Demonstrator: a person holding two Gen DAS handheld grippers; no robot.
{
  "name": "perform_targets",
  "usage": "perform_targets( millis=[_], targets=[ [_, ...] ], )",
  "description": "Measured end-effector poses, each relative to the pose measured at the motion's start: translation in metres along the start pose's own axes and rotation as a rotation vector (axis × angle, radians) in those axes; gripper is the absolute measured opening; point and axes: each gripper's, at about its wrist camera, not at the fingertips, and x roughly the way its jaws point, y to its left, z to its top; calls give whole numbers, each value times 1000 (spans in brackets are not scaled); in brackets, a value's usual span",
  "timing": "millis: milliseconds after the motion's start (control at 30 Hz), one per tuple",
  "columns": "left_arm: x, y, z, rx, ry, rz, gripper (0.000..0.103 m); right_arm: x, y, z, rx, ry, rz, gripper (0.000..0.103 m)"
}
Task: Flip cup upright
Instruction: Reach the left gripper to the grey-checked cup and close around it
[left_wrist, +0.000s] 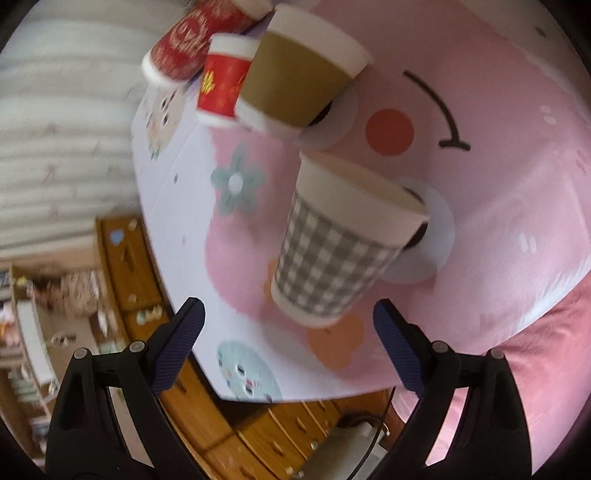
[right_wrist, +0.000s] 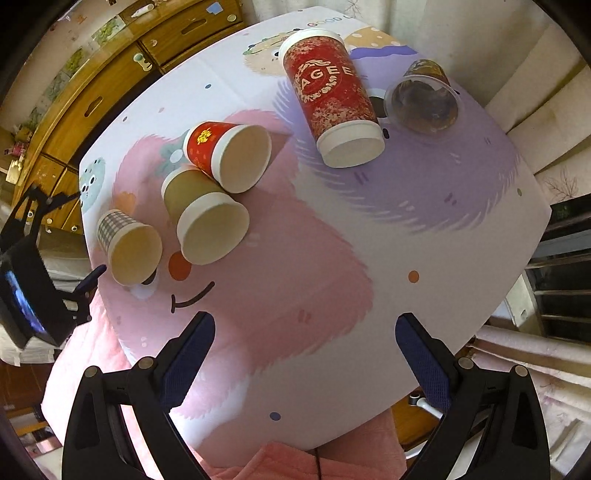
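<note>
Several cups lie on their sides on the cartoon-printed table (right_wrist: 332, 258). A grey checked cup (left_wrist: 332, 251) (right_wrist: 127, 245) lies at the left edge. Beside it are a brown cup (left_wrist: 303, 70) (right_wrist: 205, 221), a small red cup (left_wrist: 225, 81) (right_wrist: 227, 157), a tall red cup (left_wrist: 192, 37) (right_wrist: 332, 99) and a clear plastic cup (right_wrist: 423, 99). My left gripper (left_wrist: 288, 347) is open and empty, its jaws just short of the checked cup's base. It also shows in the right wrist view (right_wrist: 92, 277). My right gripper (right_wrist: 304, 354) is open and empty over the table's near part.
A wooden cabinet (right_wrist: 110, 85) with drawers stands beyond the table's left side. Pink fabric (right_wrist: 314, 461) lies at the near table edge. White curtains (left_wrist: 55, 129) hang beyond the table. The table edge (left_wrist: 236, 391) is close below the left gripper.
</note>
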Motion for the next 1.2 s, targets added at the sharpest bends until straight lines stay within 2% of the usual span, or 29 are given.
perform_targets(
  millis=[100, 200, 267, 333, 367, 500, 600, 733, 933, 1200],
  targets=[
    [3, 5, 12, 26, -55, -55, 92, -1, 1, -3, -1, 8, -2, 100],
    [3, -2, 27, 75, -87, -70, 90, -3, 0, -7, 11, 8, -3, 100],
    [2, -9, 34, 113, -110, -83, 83, -4, -3, -10, 19, 11, -13, 100],
    [2, -12, 40, 135, -131, -104, 69, -5, -5, -11, 31, 10, -17, 100],
    [3, -15, 43, 146, -132, -115, 66, -6, -8, -12, 39, 11, -22, 100],
    [5, -23, 49, 156, -131, -94, 65, -9, -18, -15, 68, 7, -21, 100],
    [5, -24, 52, 116, -128, -92, 63, -10, -26, -19, 83, 4, -30, 100],
    [5, -18, 55, -44, -89, -93, 60, -10, -34, -23, 106, 4, -36, 100],
    [-2, -14, 55, -387, -36, -130, 60, -17, -41, -27, 111, -15, -29, 100],
    [-32, -39, 61, -737, 98, -198, 59, -19, -51, -30, 99, -27, -4, 100]
  ],
)
